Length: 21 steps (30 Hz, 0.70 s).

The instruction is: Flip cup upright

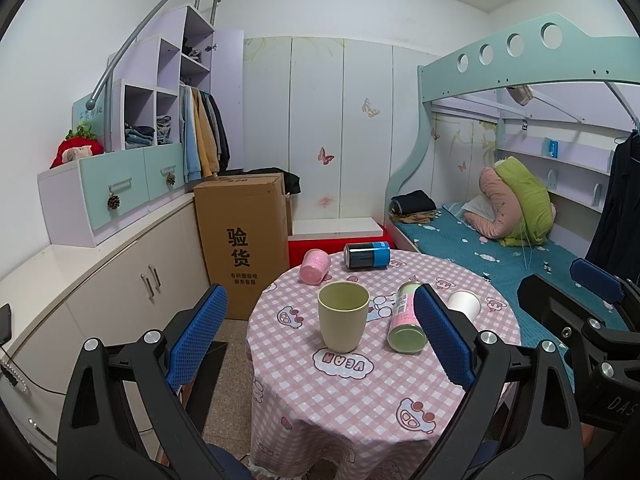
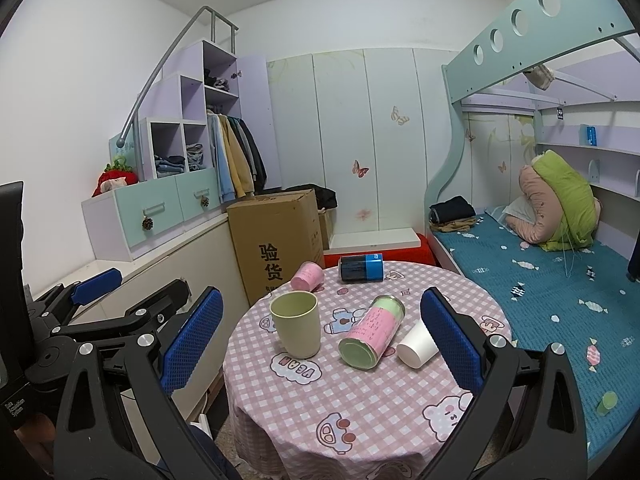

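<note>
claws left (image 1: 320, 344) and right (image 2: 322, 346) gape wide, green cup (image 1: 343, 316) upright beside "vean" on tablecloth (image 1: 348, 400).

Pale green cup (image 1: 343, 316) (image 2: 296, 324), plain and handleless, upright with mouth open to the ceiling, empty inside as far as visible, standing near the middle of the round counter (image 1: 360, 392) (image 2: 360, 392) on its pink checked cloth. White paper cup (image 1: 464, 305) (image 2: 417, 345) on its side toward the right of the counter, just beside a pink and green can (image 1: 407, 322) (image 2: 372, 332). Pink cup (image 1: 315, 266) (image 2: 307, 277) also on its side at the far left edge.
</note>
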Each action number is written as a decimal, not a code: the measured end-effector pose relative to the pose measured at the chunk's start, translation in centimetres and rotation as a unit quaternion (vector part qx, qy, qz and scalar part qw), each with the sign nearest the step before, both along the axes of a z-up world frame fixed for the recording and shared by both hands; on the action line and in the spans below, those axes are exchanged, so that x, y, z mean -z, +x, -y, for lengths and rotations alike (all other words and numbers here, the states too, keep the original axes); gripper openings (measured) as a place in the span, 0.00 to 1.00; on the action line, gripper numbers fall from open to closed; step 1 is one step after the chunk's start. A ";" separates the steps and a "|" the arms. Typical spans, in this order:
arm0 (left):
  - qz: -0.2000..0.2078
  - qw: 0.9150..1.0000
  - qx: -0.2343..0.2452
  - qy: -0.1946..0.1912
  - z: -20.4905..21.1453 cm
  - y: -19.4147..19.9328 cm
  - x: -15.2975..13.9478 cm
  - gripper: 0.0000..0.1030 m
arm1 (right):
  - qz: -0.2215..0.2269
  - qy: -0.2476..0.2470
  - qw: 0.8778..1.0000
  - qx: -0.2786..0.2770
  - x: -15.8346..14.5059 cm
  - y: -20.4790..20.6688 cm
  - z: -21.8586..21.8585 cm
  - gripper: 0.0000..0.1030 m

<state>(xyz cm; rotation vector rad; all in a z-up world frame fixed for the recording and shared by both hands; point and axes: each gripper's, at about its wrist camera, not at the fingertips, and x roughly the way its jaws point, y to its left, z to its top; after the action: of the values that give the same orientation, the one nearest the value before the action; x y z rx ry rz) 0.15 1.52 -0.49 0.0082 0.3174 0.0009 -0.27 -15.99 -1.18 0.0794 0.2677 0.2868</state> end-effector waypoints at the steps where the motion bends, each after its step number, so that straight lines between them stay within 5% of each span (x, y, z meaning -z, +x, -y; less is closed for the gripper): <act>1: -0.001 1.000 0.000 0.000 0.0 0.0 0.0 0.92 | 0.000 0.000 1.000 0.000 0.0 0.0 0.0 0.93; 21: 0.000 1.000 0.001 0.000 0.0 0.1 -0.1 0.92 | 0.001 0.000 1.000 0.001 0.0 -0.1 0.0 0.93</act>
<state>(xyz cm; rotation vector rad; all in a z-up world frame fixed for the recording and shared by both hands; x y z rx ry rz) 0.23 1.48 -0.43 0.0075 0.3164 -0.0010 -0.32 -16.01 -1.20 0.0796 0.2647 0.2844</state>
